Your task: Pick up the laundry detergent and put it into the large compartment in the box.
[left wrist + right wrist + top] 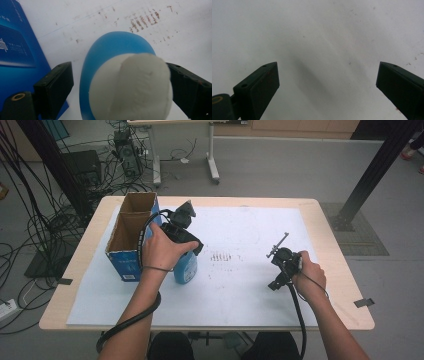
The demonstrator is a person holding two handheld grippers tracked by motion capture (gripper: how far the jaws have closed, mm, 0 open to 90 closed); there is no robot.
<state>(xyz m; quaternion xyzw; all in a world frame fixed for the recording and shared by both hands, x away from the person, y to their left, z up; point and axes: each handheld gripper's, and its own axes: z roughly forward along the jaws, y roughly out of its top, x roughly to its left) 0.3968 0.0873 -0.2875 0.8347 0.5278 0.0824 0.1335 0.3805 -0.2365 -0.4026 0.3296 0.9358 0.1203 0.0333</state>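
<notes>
1. Blue bottle [110, 50] with white cap [135, 85]: upright on white sheet [250, 295], long axis vertical, cap up, just beside blue carton [131, 227].
2. Left gripper [120, 82]: jaws straddling cap, gap at one side.
3. Right gripper [327, 82]: agape, nothing between.

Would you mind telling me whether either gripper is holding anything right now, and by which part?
Nothing is gripped yet. The left gripper straddles the white cap of the blue plastic bottle, one pad short of it. The right gripper is open over the white sheet.
</notes>
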